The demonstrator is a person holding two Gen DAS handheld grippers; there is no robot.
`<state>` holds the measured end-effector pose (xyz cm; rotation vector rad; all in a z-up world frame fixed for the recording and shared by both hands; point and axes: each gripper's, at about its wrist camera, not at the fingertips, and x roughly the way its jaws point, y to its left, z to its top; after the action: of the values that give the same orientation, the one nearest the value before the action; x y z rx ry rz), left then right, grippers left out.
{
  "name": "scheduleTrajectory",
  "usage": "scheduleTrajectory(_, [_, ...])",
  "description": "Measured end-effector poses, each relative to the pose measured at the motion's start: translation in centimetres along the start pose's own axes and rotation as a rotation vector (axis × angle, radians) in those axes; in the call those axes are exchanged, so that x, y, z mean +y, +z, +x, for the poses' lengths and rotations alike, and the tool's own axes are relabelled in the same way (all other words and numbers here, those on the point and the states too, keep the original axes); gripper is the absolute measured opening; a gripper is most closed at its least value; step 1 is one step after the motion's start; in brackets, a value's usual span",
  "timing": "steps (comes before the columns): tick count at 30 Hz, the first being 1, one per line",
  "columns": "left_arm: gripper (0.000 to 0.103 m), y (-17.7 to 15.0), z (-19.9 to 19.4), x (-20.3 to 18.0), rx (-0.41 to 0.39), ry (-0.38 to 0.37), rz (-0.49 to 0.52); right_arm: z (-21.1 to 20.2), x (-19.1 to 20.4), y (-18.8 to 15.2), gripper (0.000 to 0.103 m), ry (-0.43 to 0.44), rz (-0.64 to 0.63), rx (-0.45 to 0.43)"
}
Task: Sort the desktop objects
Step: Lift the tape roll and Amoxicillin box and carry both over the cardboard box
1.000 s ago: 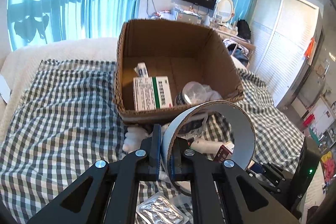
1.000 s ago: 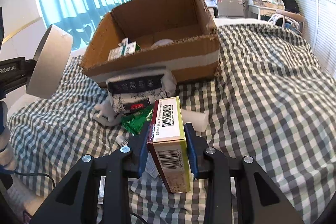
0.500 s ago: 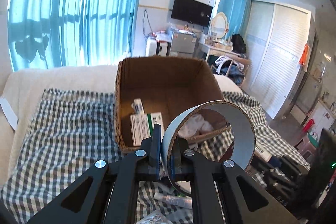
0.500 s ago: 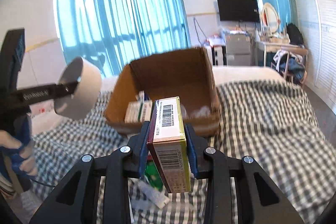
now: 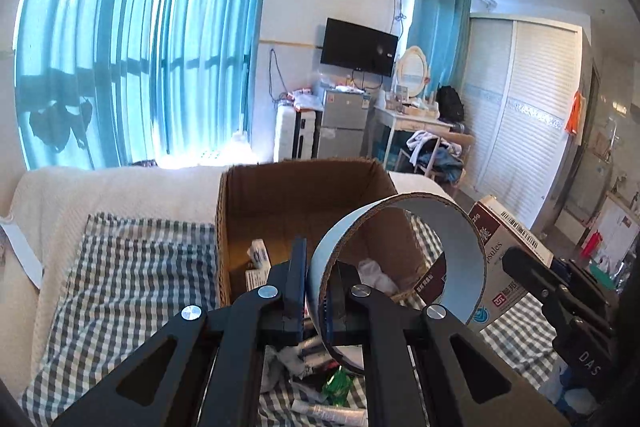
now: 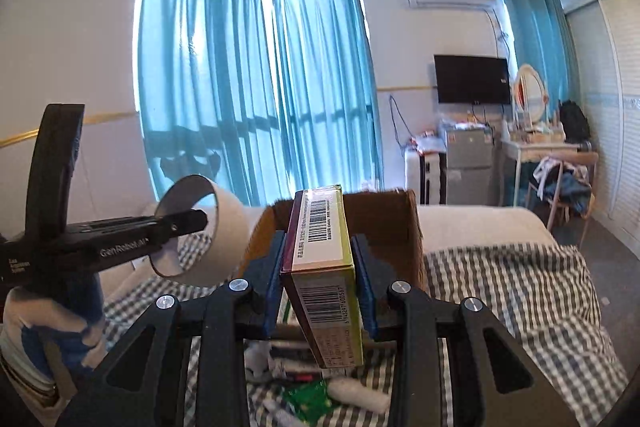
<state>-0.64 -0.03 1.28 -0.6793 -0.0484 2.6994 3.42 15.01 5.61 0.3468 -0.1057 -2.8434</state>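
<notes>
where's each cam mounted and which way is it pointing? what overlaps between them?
Left wrist: on the left gripper, looking along its jaws, shut on the tape roll, toward the cardboard box; right gripper at right.
Right wrist: on the right gripper, looking along its jaws, shut on the medicine box, same direction; left gripper and gloved hand at left.
Shared: cardboard box, tape roll, medicine box, TV, blue curtains, checked cloth.

Teal curtains (image 5: 132, 67) — wall television (image 5: 359, 47)
</notes>
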Motion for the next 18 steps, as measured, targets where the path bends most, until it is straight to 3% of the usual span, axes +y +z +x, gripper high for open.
scheduleTrajectory(10, [0.007,3.3,-0.1,-0.2,-0.091,0.010,0.024,1.0,0.6,2.8,0.031,0.010,-0.035,-0.094])
scheduleTrajectory(18, [0.007,4.2,1.8,0.1,-0.099,0.013,0.032,3.6,0.3,3.2,0.031,0.004,-0.041,-0.097])
